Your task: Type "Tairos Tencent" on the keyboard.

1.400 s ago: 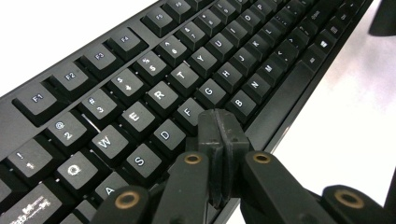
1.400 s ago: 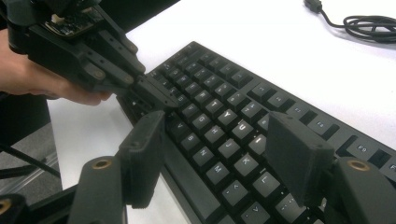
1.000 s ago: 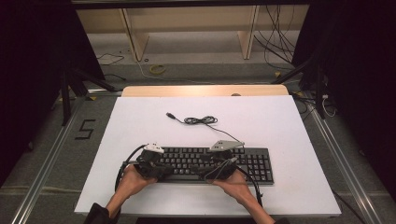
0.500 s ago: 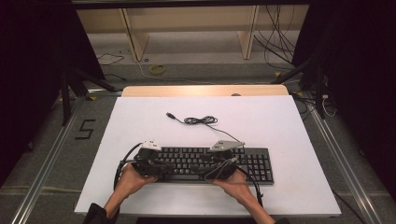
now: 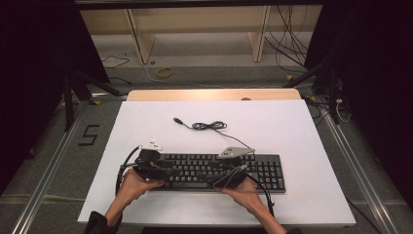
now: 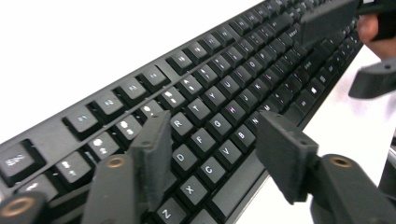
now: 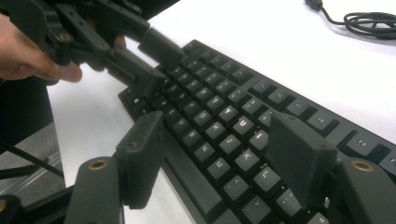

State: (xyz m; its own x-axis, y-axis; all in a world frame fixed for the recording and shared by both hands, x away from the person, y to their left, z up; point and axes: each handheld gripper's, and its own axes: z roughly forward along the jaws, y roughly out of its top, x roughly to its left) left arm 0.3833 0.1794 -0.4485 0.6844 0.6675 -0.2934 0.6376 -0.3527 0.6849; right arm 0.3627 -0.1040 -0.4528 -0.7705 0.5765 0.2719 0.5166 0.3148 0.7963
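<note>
White table (image 5: 292, 146), bare but for kbd. Black keyboard (image 5: 214, 171) flat along near edge, cord (image 5: 209, 126) coiled just behind. Left gripper (image 6: 215, 154) at kbd's left end, jaws just been opening, now spread over front edge, gripping nothing. Right gripper (image 7: 219, 158) spread over mid keys, no pinch.

Black full-size keyboard (image 5: 221, 170), flat along the white table's near edge, cable coiled behind.

The keyboard (image 6: 219, 107) runs off the left gripper view's edges, its far keys blurred.
</note>
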